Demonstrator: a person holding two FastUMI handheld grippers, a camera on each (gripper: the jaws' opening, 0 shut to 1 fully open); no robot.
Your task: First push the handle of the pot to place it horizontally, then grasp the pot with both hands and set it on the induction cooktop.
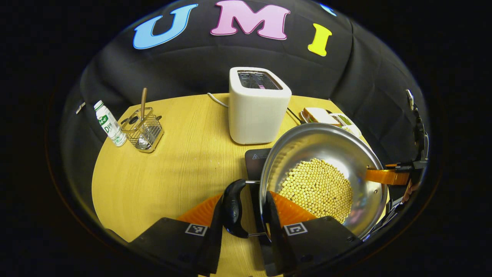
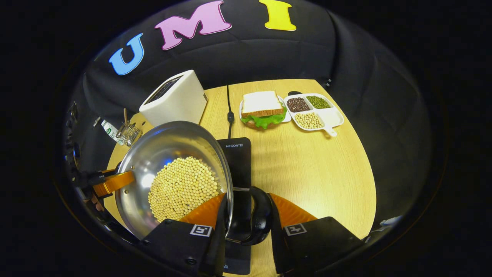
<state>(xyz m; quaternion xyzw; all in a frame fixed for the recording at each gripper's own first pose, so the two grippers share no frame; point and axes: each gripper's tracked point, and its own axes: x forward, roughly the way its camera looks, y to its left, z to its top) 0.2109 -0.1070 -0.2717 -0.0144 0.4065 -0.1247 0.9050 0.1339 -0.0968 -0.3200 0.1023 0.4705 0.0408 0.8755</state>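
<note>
Both grippers clamp the pot's [image 1: 323, 173] black side handles, left gripper [image 1: 246, 209] and right gripper [image 2: 248, 215] at opposite rims, holding it just above the induction cooktop [image 2: 238, 161] ahead.

things standing around on the yellow wooden table [image 2: 326, 173]
a white toaster [image 1: 258, 105] stands at the back with its cord [image 1: 217, 100] trailing behind. a small white bottle [image 1: 110, 123] is just beside a wire holder [image 1: 143, 130] with a wooden stick in it. a sandwich with lettuce on a plate [image 2: 263, 109] sits next to a white divided dish [image 2: 315, 111] of dark, green and pale beans.
</note>
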